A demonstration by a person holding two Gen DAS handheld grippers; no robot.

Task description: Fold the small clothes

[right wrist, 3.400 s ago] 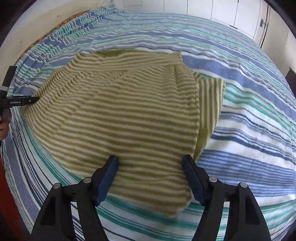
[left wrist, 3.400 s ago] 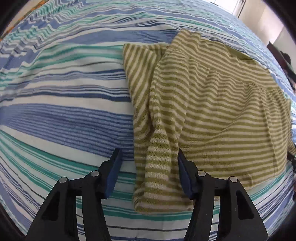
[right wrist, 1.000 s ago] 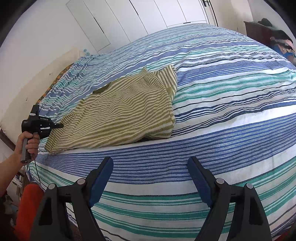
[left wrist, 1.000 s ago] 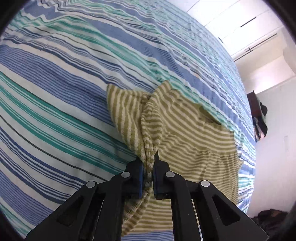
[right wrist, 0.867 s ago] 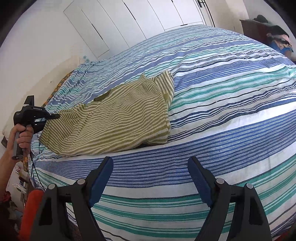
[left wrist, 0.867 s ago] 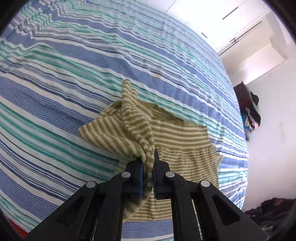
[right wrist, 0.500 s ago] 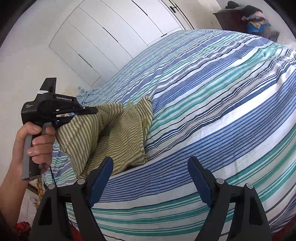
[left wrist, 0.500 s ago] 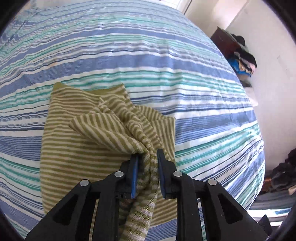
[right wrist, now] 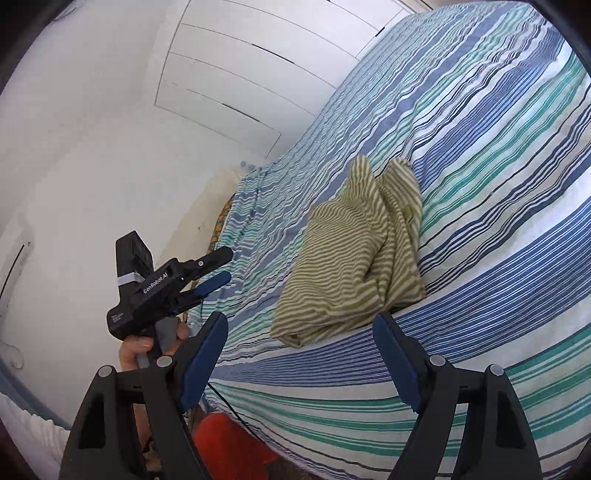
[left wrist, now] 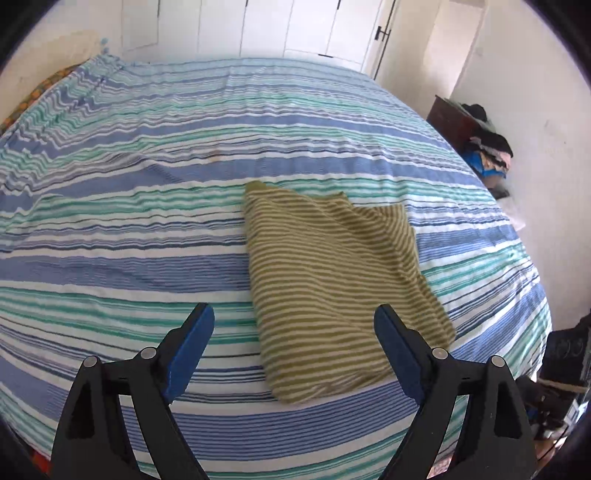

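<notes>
— What's closest to the cameras?

— The left gripper (left wrist: 293, 330), black arms with blue padded fingers (left wrist: 192, 339) set wide apart and holding nothing. The right gripper (right wrist: 299, 350) has its fingers spread too, over the bed's near edge.

— And the garment?

— The olive-and-cream striped knit top (left wrist: 332, 280) lies folded on the bed (left wrist: 129, 240), near its front edge and toward the right side. It's a soft ribbed knit, roughly rectangular, with a slanted flap across the upper right and rumpled layers along the right edge.

— What's underneath and around?

— A wrinkled bedspread in blue, teal and white stripes. From the right wrist view, a hand (right wrist: 147, 343) holds the left gripper off the bed's edge, clear of the top. Farther off, white panelled wardrobe doors (left wrist: 258, 26) and a dark dresser (left wrist: 458, 125) piled with clothes.
</notes>
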